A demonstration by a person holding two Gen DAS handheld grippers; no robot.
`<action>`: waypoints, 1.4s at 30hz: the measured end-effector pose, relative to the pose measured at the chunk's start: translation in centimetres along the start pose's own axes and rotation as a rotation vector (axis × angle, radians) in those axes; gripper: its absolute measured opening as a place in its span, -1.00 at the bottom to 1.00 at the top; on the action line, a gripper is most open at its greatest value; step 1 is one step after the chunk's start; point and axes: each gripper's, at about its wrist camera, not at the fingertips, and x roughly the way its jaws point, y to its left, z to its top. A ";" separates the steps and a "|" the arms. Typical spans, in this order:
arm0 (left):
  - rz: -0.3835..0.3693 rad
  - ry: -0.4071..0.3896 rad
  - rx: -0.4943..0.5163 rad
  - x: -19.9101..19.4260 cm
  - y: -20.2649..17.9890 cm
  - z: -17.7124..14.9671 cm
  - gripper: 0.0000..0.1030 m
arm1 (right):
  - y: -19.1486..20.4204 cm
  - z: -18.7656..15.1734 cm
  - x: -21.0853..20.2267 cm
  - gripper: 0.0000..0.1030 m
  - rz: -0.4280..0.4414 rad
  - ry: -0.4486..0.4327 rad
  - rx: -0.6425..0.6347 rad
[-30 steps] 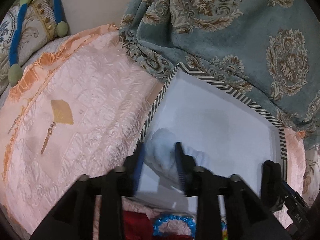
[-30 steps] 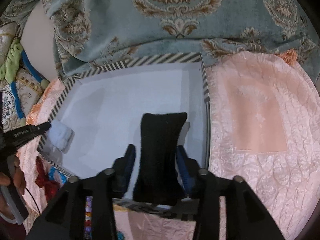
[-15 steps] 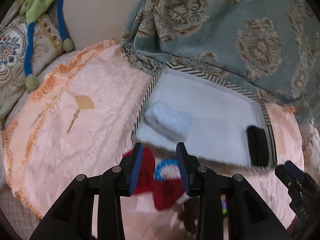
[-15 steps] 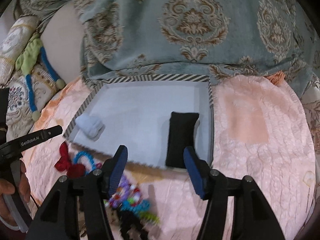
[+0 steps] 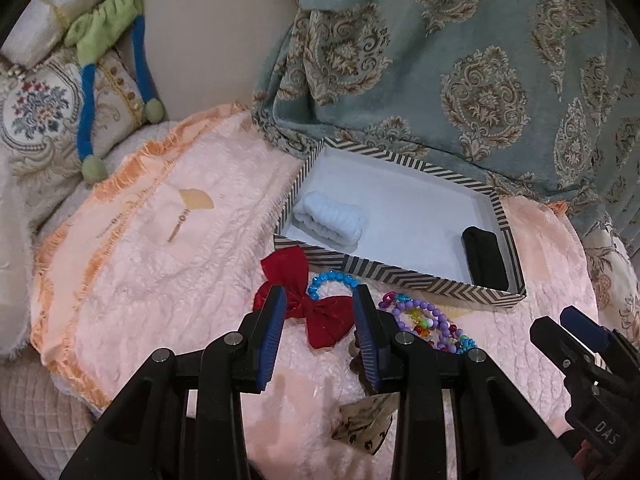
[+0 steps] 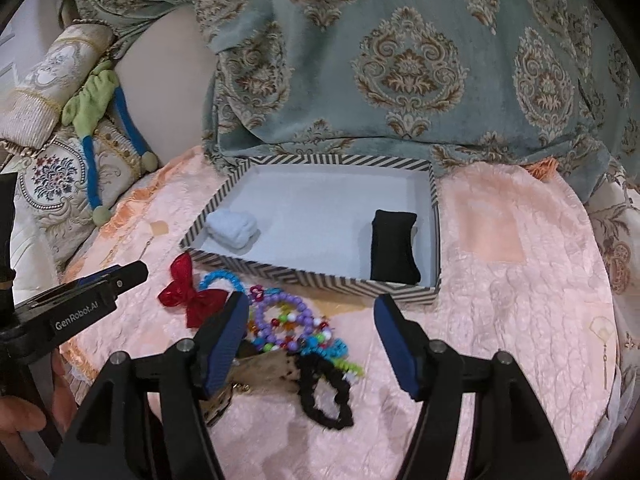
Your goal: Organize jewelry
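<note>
1. We hold both grippers above the pink cloth (image 6: 520, 320), in front of the striped box (image 6: 312, 276). The box already holds a white roll (image 6: 234, 226) at its left end and a black pad (image 6: 394, 246) at its right; its middle is bare.

2. Our left gripper (image 5: 320, 332) has its jaws apart with nothing between them. It hangs over the red bow (image 5: 316, 308), and the blue bead bracelet (image 5: 334, 280) lies just beyond.

3. Our right gripper (image 6: 310, 334) is opening, with nothing pinched. Under and beside its left finger lies the heap: purple bead bracelets (image 6: 280, 316), a teal coil tie (image 6: 336, 352) and a black scrunchie (image 6: 326, 396).

4. The step in hand looks like choosing the next piece. We should take the bow with the left, since it lies clear of the tangle; closing across its knot should give a firmer hold than the thin wings.

5. With the right, the scrunchie at the heap's near edge seems the easiest single pick. The bracelets overlap, so we should lift slowly and watch that neighbours do not trail along.

6. We should set pieces in the box's bare middle, apart from the roll and pad.
</note>
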 end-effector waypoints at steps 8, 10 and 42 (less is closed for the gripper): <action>0.016 -0.048 0.022 -2.5 0.0 -0.8 -0.67 | 1.6 -0.6 -2.4 0.33 0.015 -0.033 -0.023; 0.015 -0.051 0.023 -2.8 0.0 -1.0 -0.67 | 1.8 -0.7 -2.8 0.33 0.018 -0.039 -0.025; 0.029 -0.062 0.040 -3.7 -0.3 -2.5 -0.67 | 1.7 -1.3 -4.3 0.39 -0.007 -0.048 -0.010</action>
